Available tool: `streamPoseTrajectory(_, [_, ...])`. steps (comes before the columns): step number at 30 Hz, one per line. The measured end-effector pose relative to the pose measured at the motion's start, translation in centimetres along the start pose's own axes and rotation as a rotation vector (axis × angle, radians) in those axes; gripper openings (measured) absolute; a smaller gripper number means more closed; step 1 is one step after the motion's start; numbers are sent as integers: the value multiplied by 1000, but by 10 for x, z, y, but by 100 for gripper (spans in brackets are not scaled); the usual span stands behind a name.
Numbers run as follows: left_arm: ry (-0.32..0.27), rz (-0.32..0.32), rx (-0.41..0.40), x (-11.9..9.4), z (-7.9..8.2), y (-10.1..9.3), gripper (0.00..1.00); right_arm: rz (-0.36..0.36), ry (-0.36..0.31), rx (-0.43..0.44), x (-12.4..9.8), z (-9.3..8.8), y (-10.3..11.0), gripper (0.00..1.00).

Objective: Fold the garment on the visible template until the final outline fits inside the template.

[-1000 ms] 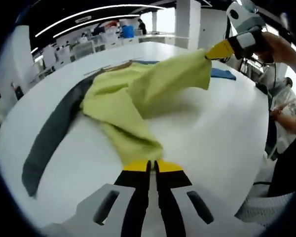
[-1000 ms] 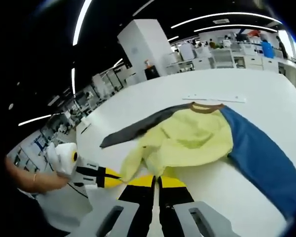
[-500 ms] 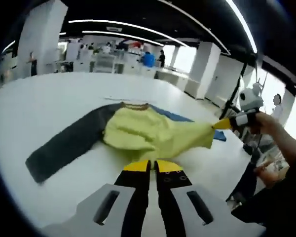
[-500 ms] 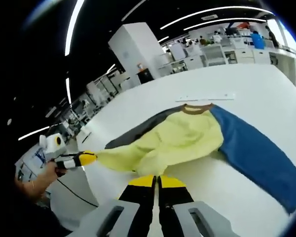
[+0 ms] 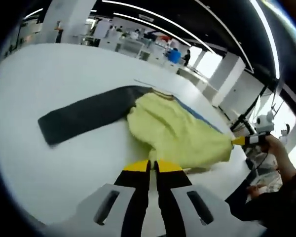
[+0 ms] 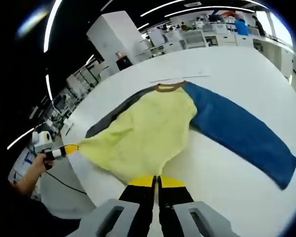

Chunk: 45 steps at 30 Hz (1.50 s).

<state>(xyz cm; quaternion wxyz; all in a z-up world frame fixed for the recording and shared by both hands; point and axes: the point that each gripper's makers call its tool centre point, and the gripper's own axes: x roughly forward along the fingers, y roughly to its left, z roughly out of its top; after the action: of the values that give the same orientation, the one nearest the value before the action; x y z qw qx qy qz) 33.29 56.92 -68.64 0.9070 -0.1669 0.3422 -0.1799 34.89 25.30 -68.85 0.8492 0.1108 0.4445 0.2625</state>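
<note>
Two grippers are pinching the yellow shirt's hem: our left gripper (image 5: 152, 164) and right gripper (image 6: 156, 180), jaws closed on the cloth. We are holding the shirt (image 6: 143, 133) spread across the white table (image 6: 237, 84), blue sleeve (image 6: 237, 131) and grey sleeve (image 5: 84, 116) lying flat

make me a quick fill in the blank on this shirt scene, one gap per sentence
1. The body of the garment is ____ in colour.
2. In the right gripper view, the sleeve stretched out to the right is ____.
3. The other sleeve, laid out flat on the table in the left gripper view, is dark ____.
4. Both the left gripper and the right gripper have their jaws ____ on the garment's hem.

Missing words: yellow; blue; grey; shut
</note>
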Motion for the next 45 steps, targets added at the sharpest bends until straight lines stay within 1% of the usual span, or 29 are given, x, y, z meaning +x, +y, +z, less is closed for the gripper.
streamPoseTrajectory(2, [8, 17, -28, 1, -3, 9, 2, 5, -2, 22, 5, -4, -6, 0])
streamPoseTrajectory(3, [41, 30, -29, 2, -10, 15, 2, -4, 3, 23, 7, -7, -9, 0])
streamPoseTrajectory(4, [61, 54, -14, 2, -14, 20, 2, -23, 10, 14, 9, -11, -14, 0])
streamPoseTrajectory(5, [101, 64, 2, 3, -22, 24, 2, -38, 26, 17, 12, -17, -20, 0])
streamPoseTrajectory(6, [110, 67, 3, 3, -26, 25, 2, -46, 39, 30, 13, -22, -23, 0])
streamPoseTrajectory(7, [102, 64, 3, 6, -26, 26, 2, -48, 34, 25, 17, -26, -26, 0])
streamPoseTrajectory(9, [121, 64, -1, 8, -33, 28, 2, -59, 43, 32, 20, -33, -30, 0])
streamPoseTrajectory(12, [144, 85, 34, 11, -42, 31, 2, -92, 64, -4, 26, -44, -37, 0])
streamPoseTrajectory(13, [150, 84, 28, 11, -44, 32, 2, -107, 79, -27, 28, -49, -40, 0])
streamPoseTrajectory(14, [158, 86, 14, 12, -47, 33, 2, -118, 89, -29, 29, -52, -41, 0])
streamPoseTrajectory(16, [165, 91, 23, 12, -50, 34, 2, -120, 87, -35, 31, -55, -41, 0])
streamPoseTrajectory(17, [173, 97, 29, 12, -51, 35, 2, -119, 89, -42, 31, -56, -40, 0])
streamPoseTrajectory(18, [181, 103, 46, 12, -52, 36, 2, -114, 94, -69, 31, -57, -39, 0])
streamPoseTrajectory(22, [192, 116, 85, 12, -54, 37, 2, -130, 107, -134, 32, -60, -40, 0])
streamPoseTrajectory(24, [194, 119, 119, 13, -54, 38, 3, -135, 107, -129, 32, -61, -40, 1])
streamPoseTrajectory(26, [194, 137, 183, 12, -52, 42, 5, -140, 93, -121, 29, -61, -39, 9])
streamPoseTrajectory(27, [182, 143, 213, 12, -49, 43, 7, -142, 80, -102, 27, -60, -37, 14])
streamPoseTrajectory(28, [178, 144, 208, 11, -49, 43, 7, -143, 76, -89, 26, -61, -36, 20])
streamPoseTrajectory(30, [168, 135, 195, 12, -46, 42, 11, -139, 79, -68, 23, -66, -31, 24])
streamPoseTrajectory(32, [167, 138, 187, 12, -45, 44, 17, -139, 86, -61, 20, -72, -27, 23])
streamPoseTrajectory(33, [173, 143, 196, 12, -46, 45, 20, -141, 98, -58, 18, -77, -24, 23])
streamPoseTrajectory(35, [182, 149, 206, 13, -47, 47, 21, -149, 99, -53, 15, -81, -22, 22])
streamPoseTrajectory(37, [189, 145, 208, 14, -49, 47, 21, -170, 95, -42, 12, -85, -20, 22])
streamPoseTrajectory(39, [193, 148, 216, 16, -51, 48, 20, -181, 105, -38, 12, -91, -18, 23])
streamPoseTrajectory(40, [190, 154, 216, 16, -50, 48, 20, -192, 113, -49, 12, -93, -19, 24])
streamPoseTrajectory(42, [198, 154, 251, 17, -51, 48, 19, -214, 121, -53, 11, -98, -20, 25])
streamPoseTrajectory(43, [199, 154, 265, 17, -50, 48, 19, -214, 118, -52, 11, -99, -19, 24])
streamPoseTrajectory(45, [198, 157, 268, 18, -51, 49, 19, -217, 108, -37, 12, -100, -18, 21])
